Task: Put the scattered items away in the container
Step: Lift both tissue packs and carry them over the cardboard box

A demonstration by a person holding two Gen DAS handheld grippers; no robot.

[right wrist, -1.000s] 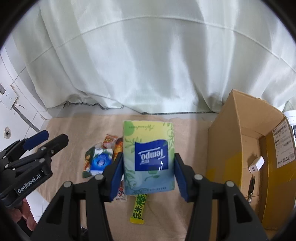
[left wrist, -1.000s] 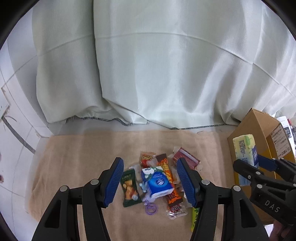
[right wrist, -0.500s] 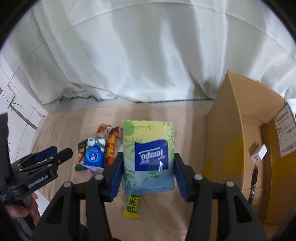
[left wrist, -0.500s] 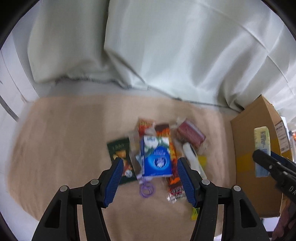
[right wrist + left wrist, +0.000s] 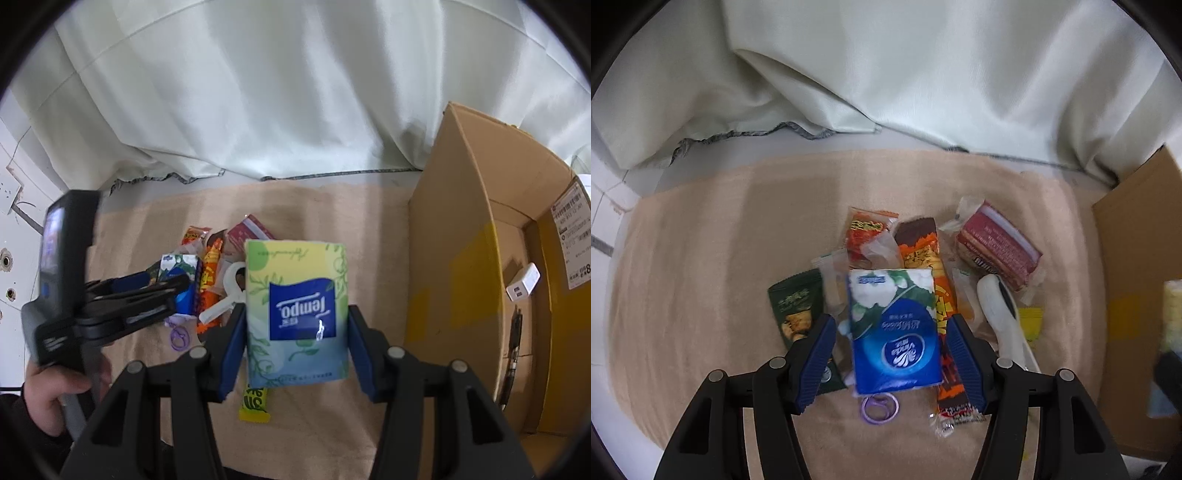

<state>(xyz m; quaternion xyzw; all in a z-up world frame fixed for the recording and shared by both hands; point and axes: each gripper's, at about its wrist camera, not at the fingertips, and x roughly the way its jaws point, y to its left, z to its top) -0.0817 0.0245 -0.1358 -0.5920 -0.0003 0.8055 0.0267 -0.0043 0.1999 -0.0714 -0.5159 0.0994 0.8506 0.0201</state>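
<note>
My left gripper (image 5: 891, 354) is open, its blue pads on either side of a blue Vinda tissue pack (image 5: 894, 328) that lies on top of a pile of snack packets on the tan cloth (image 5: 701, 258). My right gripper (image 5: 293, 330) is shut on a yellow-green Tempo tissue pack (image 5: 297, 314), held above the cloth left of the open cardboard box (image 5: 480, 236). The left gripper also shows in the right wrist view (image 5: 155, 286), low over the pile.
The pile holds a green packet (image 5: 798, 310), an orange bar (image 5: 934, 295), a red pack (image 5: 997, 247), a white clip (image 5: 1004, 317) and a purple ring (image 5: 879, 408). A yellow stick (image 5: 255, 402) lies nearby. The box holds a white charger (image 5: 522, 288) and a pen (image 5: 511, 354). A curtain hangs behind.
My left gripper has dropped down and forward onto the pile, so its pads now flank the blue tissue pack. My right gripper has kept the Tempo pack and shifted slightly toward the box.
</note>
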